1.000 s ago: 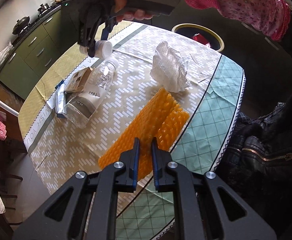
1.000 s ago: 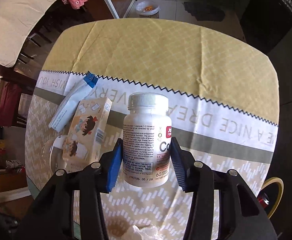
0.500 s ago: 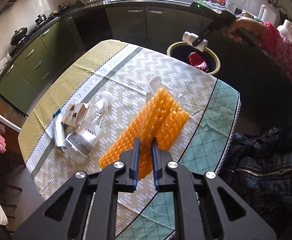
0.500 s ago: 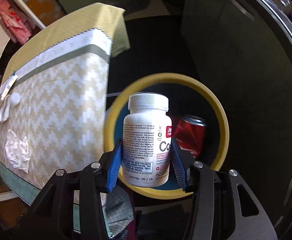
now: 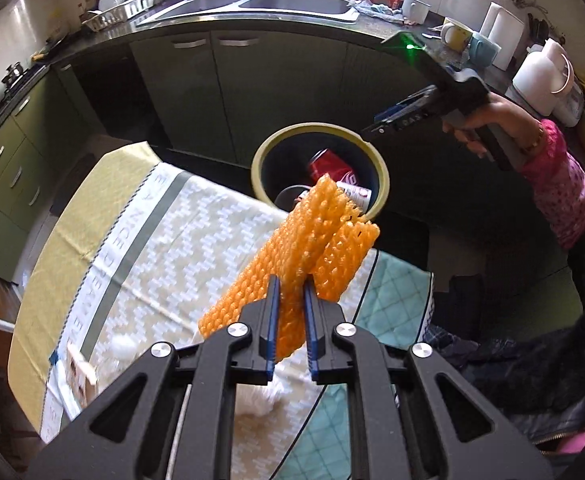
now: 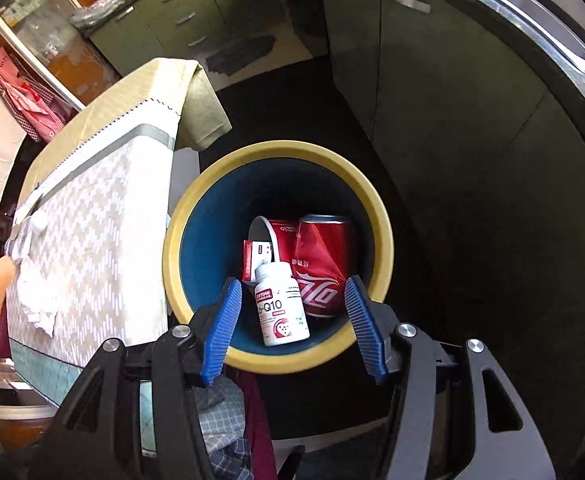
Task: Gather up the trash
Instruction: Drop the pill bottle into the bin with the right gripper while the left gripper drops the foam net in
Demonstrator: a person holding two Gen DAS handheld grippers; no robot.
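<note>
My left gripper (image 5: 290, 320) is shut on an orange bubble-wrap sheet (image 5: 304, 248) and holds it up above the table, toward the yellow-rimmed trash bin (image 5: 382, 176). My right gripper (image 6: 292, 320) is open and empty, right over the bin (image 6: 284, 356); it also shows in the left wrist view (image 5: 388, 120) at the bin's far rim. The white pill bottle (image 6: 281, 304) lies inside the bin beside a crushed red can (image 6: 324, 264) and a red box (image 6: 252, 258).
The table (image 5: 140, 240) with its patterned cloth holds crumpled white tissue (image 6: 36, 300), a small carton (image 5: 80, 372) and a clear bottle's white cap (image 5: 124, 346). Green cabinets and a sink counter (image 5: 276, 4) stand behind the bin. A dark jacket (image 5: 532, 360) lies at the right.
My right gripper opened and the pill bottle dropped into the bin. My left gripper lifted the orange bubble wrap off the table and swung it toward the bin.
</note>
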